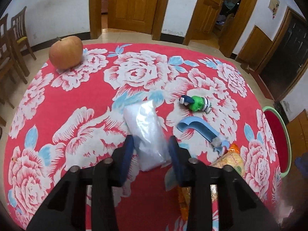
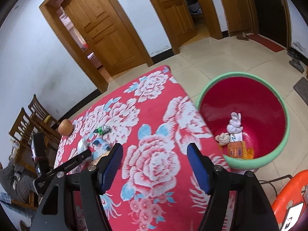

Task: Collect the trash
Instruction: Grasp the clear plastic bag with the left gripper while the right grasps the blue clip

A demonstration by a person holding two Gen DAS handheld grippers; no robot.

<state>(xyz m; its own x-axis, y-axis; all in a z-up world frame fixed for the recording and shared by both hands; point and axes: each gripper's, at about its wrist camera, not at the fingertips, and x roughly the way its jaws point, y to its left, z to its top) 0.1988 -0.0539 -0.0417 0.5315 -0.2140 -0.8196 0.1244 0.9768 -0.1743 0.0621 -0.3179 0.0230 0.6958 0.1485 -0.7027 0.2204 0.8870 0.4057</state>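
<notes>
A clear plastic bag (image 1: 146,132) lies on the red floral tablecloth (image 1: 77,100). My left gripper (image 1: 152,144) is open, its blue fingers on either side of the bag's near end, not closed on it. A yellow-orange snack wrapper (image 1: 231,161) lies just right of the left gripper. My right gripper (image 2: 156,154) is open and empty above the table's right side. To its right, on the floor, stands a red bin with a green rim (image 2: 277,150) that holds a white tissue (image 2: 234,124), crumpled paper (image 2: 223,138) and an orange wrapper (image 2: 236,150).
A pumpkin (image 1: 65,52) sits at the table's far left. A green toy keychain (image 1: 196,103) and a blue curved plastic piece (image 1: 200,129) lie right of the bag. Wooden chairs (image 1: 17,38) stand at left. An orange stool (image 2: 288,198) is near the bin.
</notes>
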